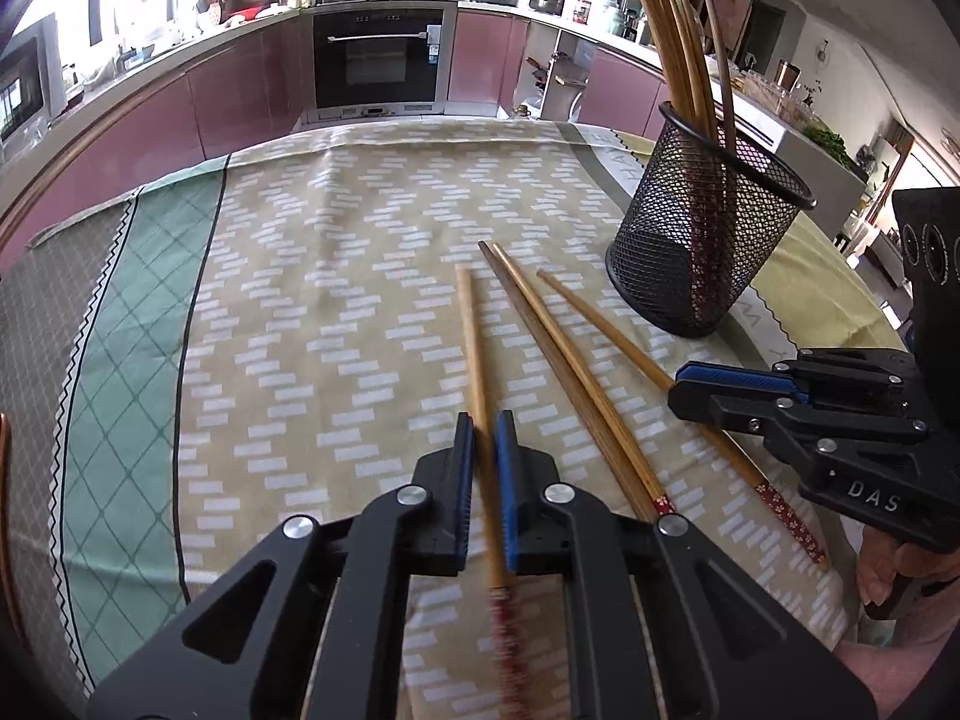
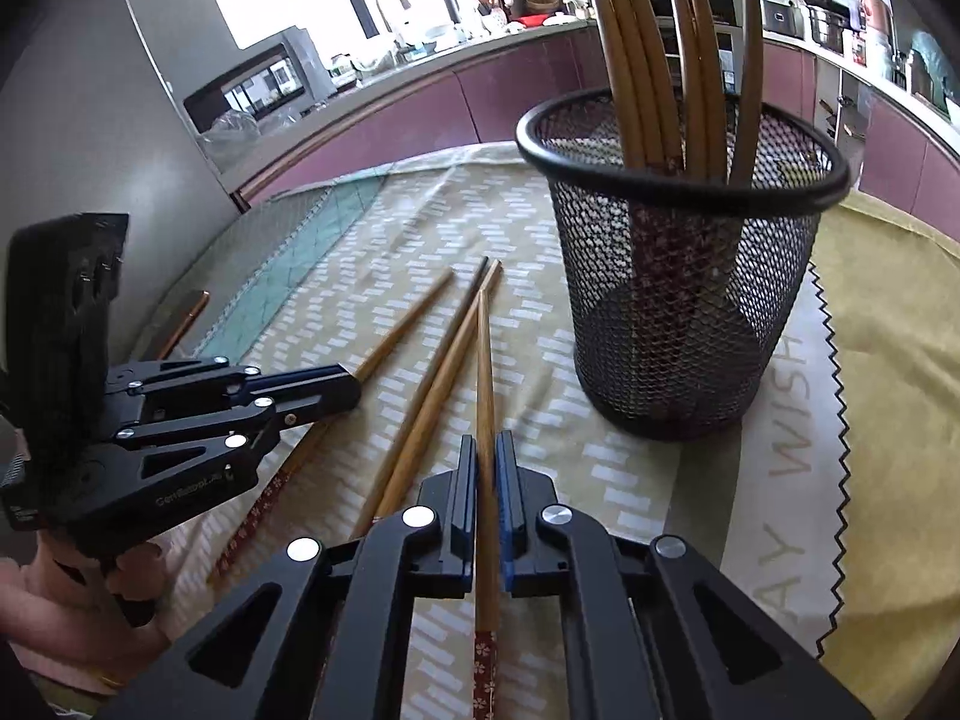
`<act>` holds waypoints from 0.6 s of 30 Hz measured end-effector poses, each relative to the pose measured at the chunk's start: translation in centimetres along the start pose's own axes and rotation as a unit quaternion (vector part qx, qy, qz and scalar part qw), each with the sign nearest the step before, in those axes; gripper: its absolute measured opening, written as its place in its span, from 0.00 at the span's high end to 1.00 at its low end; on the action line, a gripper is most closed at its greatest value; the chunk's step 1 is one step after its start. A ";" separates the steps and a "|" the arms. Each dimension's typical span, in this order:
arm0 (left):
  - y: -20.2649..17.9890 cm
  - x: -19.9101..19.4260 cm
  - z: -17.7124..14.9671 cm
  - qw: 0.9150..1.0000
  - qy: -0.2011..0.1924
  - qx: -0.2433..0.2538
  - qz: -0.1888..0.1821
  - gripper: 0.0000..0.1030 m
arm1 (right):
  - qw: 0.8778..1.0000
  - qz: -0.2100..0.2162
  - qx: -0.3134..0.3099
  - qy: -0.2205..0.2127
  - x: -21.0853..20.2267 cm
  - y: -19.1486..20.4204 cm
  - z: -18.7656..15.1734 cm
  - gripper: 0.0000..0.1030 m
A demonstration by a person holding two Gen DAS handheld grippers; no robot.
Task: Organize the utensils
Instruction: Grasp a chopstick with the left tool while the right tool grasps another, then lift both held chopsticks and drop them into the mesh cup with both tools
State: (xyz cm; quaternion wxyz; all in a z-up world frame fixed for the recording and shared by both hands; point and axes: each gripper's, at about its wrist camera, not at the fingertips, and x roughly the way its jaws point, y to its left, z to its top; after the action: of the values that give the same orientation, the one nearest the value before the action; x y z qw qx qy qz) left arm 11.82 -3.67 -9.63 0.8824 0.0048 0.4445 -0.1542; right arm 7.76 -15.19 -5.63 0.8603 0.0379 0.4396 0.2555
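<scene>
My left gripper (image 1: pixel 483 420) is shut on a wooden chopstick (image 1: pixel 471 330) with a red patterned end, which lies on the tablecloth. In the right wrist view the left gripper (image 2: pixel 354 387) sits at the left on that same chopstick (image 2: pixel 408 324). My right gripper (image 2: pixel 486 441) is shut on another chopstick (image 2: pixel 485 360); the left wrist view has this gripper (image 1: pixel 678 381) at the right, over its chopstick (image 1: pixel 600 315). Two loose chopsticks (image 1: pixel 558 360) (image 2: pixel 432 384) lie side by side between the held ones. A black mesh holder (image 1: pixel 708 240) (image 2: pixel 678 300) stands just beyond, with several chopsticks (image 2: pixel 636 60) upright in it.
A patterned tablecloth (image 1: pixel 300 300) covers the round table. A copper-coloured bar (image 2: pixel 186 318) lies near the table's left edge. Pink kitchen cabinets with an oven (image 1: pixel 378 60) run behind the table. A person's hands (image 2: pixel 60 612) (image 1: pixel 882 576) grip the gripper handles.
</scene>
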 end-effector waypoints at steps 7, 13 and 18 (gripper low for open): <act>-0.8 -1.3 -0.6 0.999 -0.004 0.015 -0.029 0.92 | 1.000 0.020 -0.021 0.003 -0.3 1.1 0.0 0.95; -1.6 -0.7 -1.1 0.999 0.011 0.033 -0.037 0.92 | 0.999 0.015 -0.035 0.022 0.8 2.0 -0.1 0.95; -1.4 -0.2 -0.9 0.998 0.018 0.036 -0.044 0.86 | 0.999 0.008 -0.034 0.034 1.7 1.9 -0.2 0.92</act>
State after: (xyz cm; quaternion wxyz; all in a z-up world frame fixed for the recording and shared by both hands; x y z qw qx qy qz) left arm 10.56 -4.84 -9.84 0.8657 0.0195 0.4546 -0.2086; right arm 7.64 -12.77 -6.41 0.8435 0.0031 0.4596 0.2779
